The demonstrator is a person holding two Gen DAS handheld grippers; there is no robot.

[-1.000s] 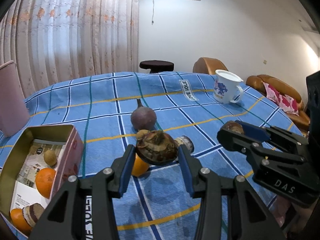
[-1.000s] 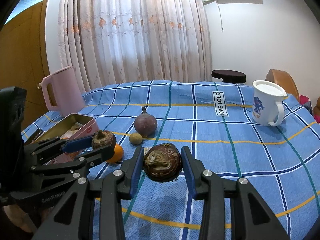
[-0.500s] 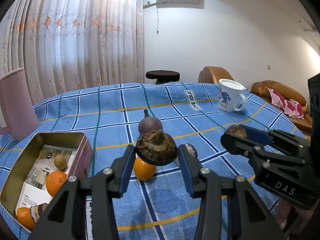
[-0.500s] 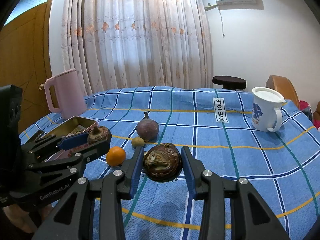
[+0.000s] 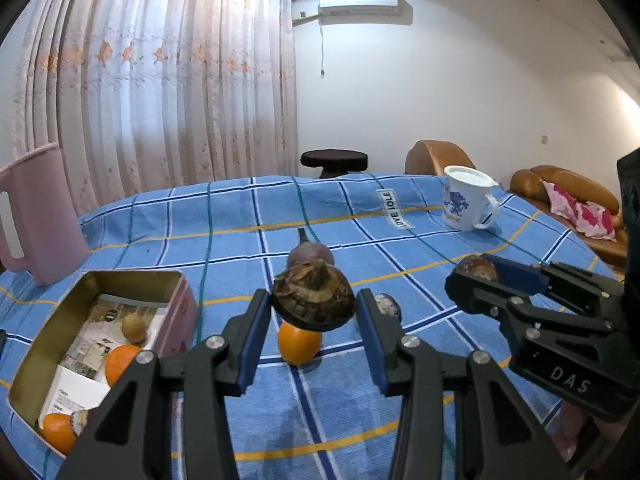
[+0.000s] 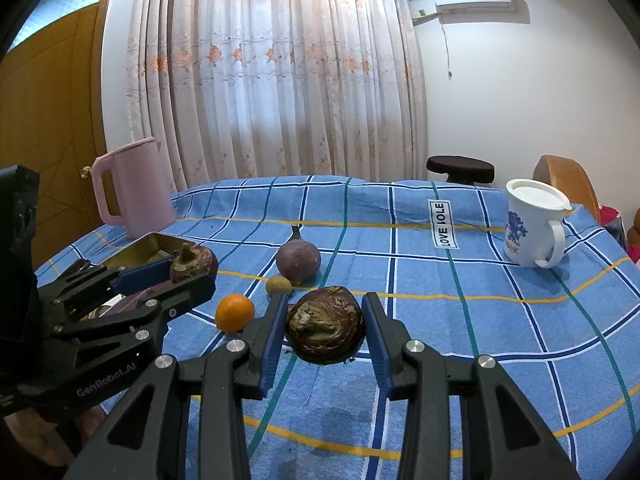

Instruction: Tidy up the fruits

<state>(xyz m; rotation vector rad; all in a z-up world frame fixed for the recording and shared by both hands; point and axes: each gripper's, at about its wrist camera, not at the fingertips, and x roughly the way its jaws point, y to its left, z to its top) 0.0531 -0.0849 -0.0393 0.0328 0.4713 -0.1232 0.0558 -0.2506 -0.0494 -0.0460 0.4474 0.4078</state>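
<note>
Tongs (image 6: 324,330) read "GenRobot.AI", "DAS" — tablecloth tag (image 6: 445,224) "LOVE".

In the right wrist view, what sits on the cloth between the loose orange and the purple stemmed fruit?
One small round brownish-green fruit lies between the small orange and the purple stemmed fruit; the right wrist view shows it, otherwise bare blue checked tablecloth.

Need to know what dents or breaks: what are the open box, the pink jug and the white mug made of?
Box: likely thin metal, a glossy gold inside with sheen.
Pink jug: probably matte plastic, even colour, no glare.
White mug: plastic or enamel; can't tell.
</note>
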